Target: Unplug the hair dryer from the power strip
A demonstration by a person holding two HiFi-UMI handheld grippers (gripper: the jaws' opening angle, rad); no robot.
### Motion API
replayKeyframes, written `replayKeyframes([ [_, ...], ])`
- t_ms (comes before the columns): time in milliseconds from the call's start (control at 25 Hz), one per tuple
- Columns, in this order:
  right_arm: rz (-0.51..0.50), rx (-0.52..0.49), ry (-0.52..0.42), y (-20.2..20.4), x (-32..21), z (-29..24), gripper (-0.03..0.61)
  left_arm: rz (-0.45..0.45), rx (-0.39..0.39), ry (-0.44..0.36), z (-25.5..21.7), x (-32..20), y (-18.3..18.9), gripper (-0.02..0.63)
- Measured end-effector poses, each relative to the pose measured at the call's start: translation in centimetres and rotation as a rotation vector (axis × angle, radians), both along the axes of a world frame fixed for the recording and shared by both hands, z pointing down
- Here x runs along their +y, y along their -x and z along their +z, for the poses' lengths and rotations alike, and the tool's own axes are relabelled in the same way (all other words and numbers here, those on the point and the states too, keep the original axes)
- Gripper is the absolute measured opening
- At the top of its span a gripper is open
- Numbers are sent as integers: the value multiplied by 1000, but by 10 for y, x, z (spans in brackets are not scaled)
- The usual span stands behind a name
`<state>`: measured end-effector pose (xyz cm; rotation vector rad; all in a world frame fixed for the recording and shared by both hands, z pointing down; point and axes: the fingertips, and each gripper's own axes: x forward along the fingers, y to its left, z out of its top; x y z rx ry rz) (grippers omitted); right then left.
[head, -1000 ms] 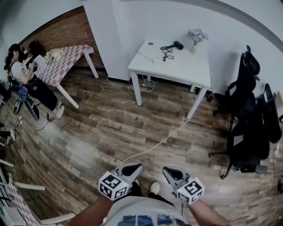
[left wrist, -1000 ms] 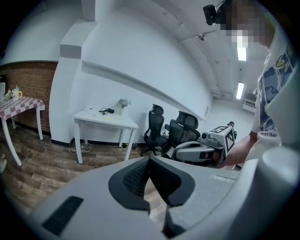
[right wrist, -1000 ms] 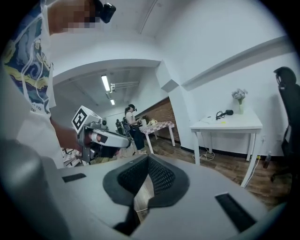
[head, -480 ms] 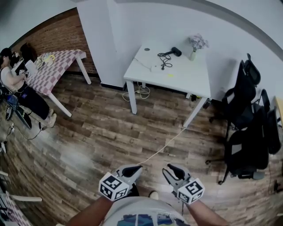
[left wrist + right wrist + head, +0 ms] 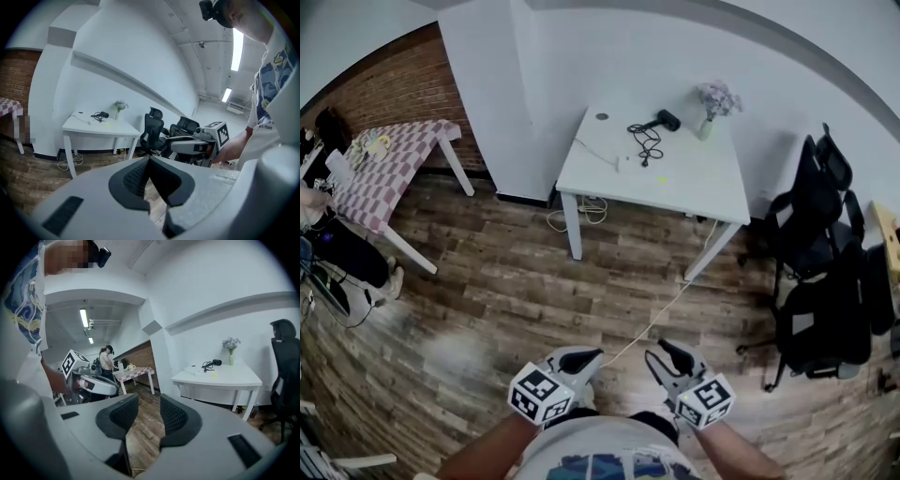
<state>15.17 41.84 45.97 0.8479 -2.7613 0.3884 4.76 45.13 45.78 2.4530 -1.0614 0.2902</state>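
Note:
A black hair dryer (image 5: 667, 119) lies at the back of the white table (image 5: 694, 183), and its black cord (image 5: 645, 141) coils toward a flat white power strip (image 5: 602, 150). Both grippers hang low over the wooden floor, well short of the table. My left gripper (image 5: 586, 357) is shut with nothing in it, its pads (image 5: 140, 176) meeting. My right gripper (image 5: 662, 350) is open; its jaws have just been opening and nothing is between them (image 5: 149, 411). The right gripper view shows the dryer (image 5: 215, 362) far off on the table (image 5: 229, 378).
Black office chairs (image 5: 825, 253) crowd the right side. A pale cable (image 5: 649, 323) runs across the floor toward the table leg, and more cable (image 5: 581, 210) lies under the table. A checkered table (image 5: 394, 159) with a seated person (image 5: 323, 230) stands at the left. A vase of flowers (image 5: 710, 101) stands beside the dryer.
Both grippers have travelled across the floor toward the white table, which now sits nearer and more central. The right jaws have gone from shut to open. The left jaws stay shut.

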Motion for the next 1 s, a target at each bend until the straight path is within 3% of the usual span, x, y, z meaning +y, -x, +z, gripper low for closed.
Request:
replayKeyframes([
  [320,87,0,18,34,-52,-4,146,28,19,19,16,-59,42,3],
  [1000,43,-42,35,14,-252,6,137,3,-33,37,12,-250,13,2],
])
